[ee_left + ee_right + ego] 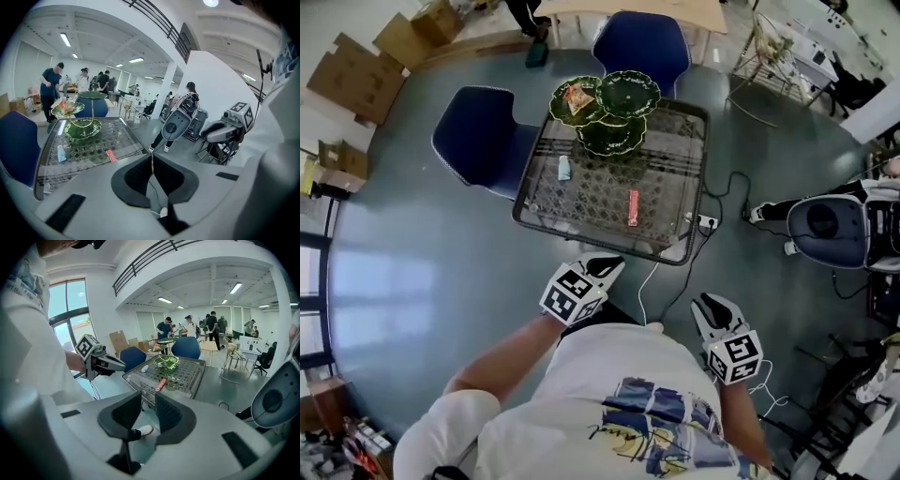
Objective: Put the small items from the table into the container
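**Red bar sits end-on above the left gripper**

Both grippers hang low in the head view, short of the table's (581,239) near edge, and neither touches anything. The left gripper (605,264) has its jaws pressed together with nothing between them, and its own view shows only a thin seam between the pads (140,173). The right gripper (705,300) stands with its jaws spread and nothing between them; only floor shows through the gap.

Two small items lie on the mesh tabletop. The red bar (633,207) is toward the near right part of the table, straight up the frame from the left gripper and a touch to the right. Its long axis runs up and down the picture, so it points away from the person. The pale blue item (564,168) lies further up and to the left, near the green tiered dish stand (628,94) at the table's far end.

The left gripper looks nearer to the bar than the right. It would have to open first, then close across the bar's narrow width from the sides.
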The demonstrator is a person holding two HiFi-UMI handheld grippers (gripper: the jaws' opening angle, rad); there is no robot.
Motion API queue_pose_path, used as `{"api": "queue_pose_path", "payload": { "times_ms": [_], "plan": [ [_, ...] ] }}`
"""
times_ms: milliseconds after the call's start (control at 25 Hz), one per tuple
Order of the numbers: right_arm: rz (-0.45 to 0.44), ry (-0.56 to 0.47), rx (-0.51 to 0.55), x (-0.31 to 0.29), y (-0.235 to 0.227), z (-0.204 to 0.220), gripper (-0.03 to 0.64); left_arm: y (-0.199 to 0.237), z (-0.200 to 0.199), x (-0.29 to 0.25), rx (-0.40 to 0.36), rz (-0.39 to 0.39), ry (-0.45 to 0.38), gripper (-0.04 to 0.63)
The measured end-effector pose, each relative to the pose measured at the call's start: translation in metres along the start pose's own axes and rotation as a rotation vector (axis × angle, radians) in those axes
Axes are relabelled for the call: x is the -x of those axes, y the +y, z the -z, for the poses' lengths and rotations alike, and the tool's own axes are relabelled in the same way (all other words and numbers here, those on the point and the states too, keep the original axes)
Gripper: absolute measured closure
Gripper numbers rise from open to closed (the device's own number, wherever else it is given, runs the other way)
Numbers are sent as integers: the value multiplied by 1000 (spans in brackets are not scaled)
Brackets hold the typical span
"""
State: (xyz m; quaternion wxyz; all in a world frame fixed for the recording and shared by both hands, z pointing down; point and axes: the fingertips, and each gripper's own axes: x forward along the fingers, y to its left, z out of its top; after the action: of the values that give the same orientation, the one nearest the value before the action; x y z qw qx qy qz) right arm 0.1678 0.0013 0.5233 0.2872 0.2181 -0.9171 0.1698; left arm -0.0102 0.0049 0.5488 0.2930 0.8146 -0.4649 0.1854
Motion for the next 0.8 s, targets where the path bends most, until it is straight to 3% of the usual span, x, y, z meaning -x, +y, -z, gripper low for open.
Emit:
{"api": "queue_pose_path", "payload": {
  "times_ms": [120, 240, 560, 800],
  "plan": [
    [1, -5, 2, -5, -5, -6, 523, 20, 0, -3, 17, -23, 1, 568],
    [10, -12, -11, -13, -4, -10, 523, 59, 7, -4, 31, -72, 20, 504],
    [100, -16, -59, -41, -14, -35, 523, 234, 20, -11, 155, -273, 113, 419],
    [180, -4, -111, -61, -15, -52, 523, 336, 27, -34, 163, -343, 210, 407]
  ]
}}
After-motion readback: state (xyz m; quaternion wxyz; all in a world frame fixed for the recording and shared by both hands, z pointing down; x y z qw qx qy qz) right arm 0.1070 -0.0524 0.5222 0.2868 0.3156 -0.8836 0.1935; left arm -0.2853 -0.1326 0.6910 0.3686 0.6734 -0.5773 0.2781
